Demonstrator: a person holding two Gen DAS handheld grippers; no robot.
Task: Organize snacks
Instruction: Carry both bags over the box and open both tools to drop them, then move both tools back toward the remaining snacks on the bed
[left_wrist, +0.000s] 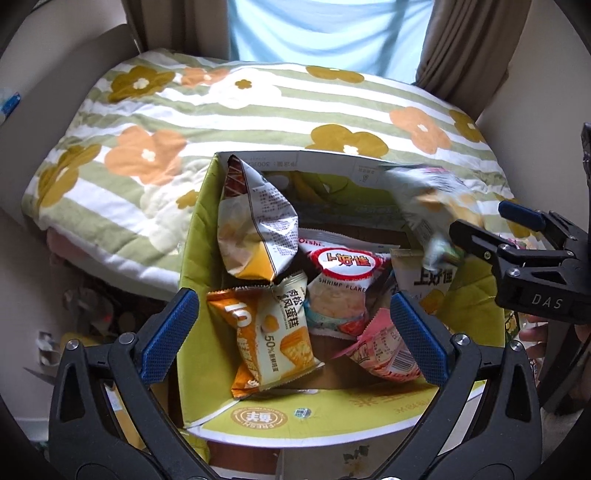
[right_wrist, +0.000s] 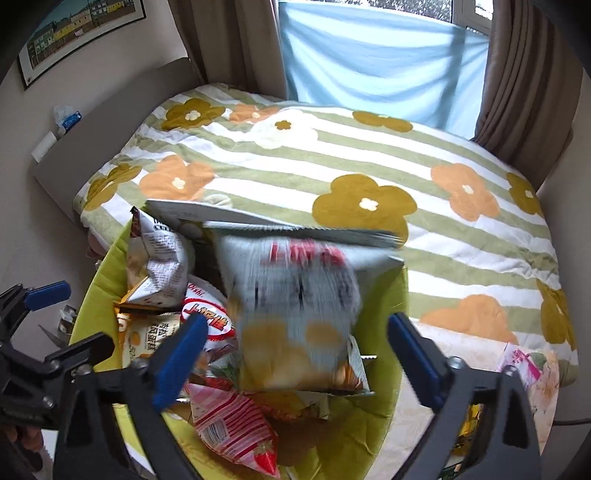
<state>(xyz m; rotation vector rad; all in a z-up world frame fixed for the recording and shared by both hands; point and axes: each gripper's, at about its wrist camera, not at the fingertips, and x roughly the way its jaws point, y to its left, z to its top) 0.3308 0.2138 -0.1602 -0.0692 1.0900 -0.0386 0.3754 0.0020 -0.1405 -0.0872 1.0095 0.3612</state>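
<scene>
Several snack packets already lie in the green box. A blurred chip bag drops over its far right corner, clear of the right gripper, which gapes released; the left gripper gapes empty too. A pink packet waits outside.

A cardboard box stands against the near edge of a bed, with a curtain behind the bed at twelve o'clock. In the box, a chip bag leans on the wall at ten o'clock, a cake packet lies at seven o'clock, a shrimp-flake bag in the middle and a striped packet at five o'clock. A blurred bag hangs above the box at two o'clock.
</scene>
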